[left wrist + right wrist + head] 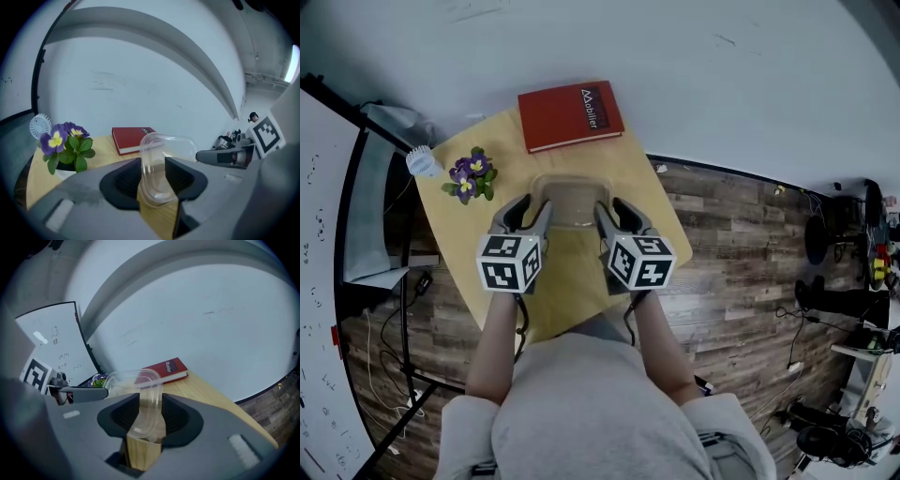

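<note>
Here I am holding a clear plastic container [572, 195] with rounded corners from both sides, just above the middle of the head view. My left gripper [525, 210] is clamping the container's left wall; in the left gripper view the thin transparent rim [161, 146] is standing pinched between the dark jaws of that gripper [154, 174]. My right gripper [619, 212] is gripping the opposite wall in the same way, with the rim [137, 380] caught between its jaws [145, 417]. The container is sitting over the light wooden table [572, 281]. A red hardcover book [570, 115] is lying flat beyond it, towards the upper middle of the frame, apart from the container. A small potted plant with purple flowers [469, 176] is standing at upper left, near my left gripper.
</note>
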A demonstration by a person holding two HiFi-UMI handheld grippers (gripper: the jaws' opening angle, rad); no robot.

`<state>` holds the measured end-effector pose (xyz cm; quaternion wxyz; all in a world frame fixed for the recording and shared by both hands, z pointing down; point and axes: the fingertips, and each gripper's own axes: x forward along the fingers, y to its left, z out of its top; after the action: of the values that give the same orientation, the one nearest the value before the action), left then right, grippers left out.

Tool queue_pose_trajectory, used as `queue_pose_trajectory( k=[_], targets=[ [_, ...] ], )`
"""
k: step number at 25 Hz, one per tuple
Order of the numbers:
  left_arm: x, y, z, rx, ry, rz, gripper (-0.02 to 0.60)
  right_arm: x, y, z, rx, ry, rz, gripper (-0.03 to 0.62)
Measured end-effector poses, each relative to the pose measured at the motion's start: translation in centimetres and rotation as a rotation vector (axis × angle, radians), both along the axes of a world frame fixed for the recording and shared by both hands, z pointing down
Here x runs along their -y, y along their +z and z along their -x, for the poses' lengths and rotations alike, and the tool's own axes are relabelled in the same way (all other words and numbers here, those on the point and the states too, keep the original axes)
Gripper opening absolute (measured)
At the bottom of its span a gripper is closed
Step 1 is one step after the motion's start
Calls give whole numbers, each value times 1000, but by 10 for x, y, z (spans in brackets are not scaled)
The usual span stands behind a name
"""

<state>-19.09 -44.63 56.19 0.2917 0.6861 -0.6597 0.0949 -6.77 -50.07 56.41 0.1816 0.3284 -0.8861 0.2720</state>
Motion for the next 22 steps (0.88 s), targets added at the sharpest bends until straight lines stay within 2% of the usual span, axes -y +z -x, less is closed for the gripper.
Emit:
queue_pose_trajectory(
  k=[8, 22],
  targets=[
    [-13, -33, 4, 52, 30, -67, 156, -16, -35, 4, 8, 16, -106, 150],
    [-44, -90, -1, 91, 87, -201, 156, -55, -87, -4, 63, 83, -215, 147]
  ],
)
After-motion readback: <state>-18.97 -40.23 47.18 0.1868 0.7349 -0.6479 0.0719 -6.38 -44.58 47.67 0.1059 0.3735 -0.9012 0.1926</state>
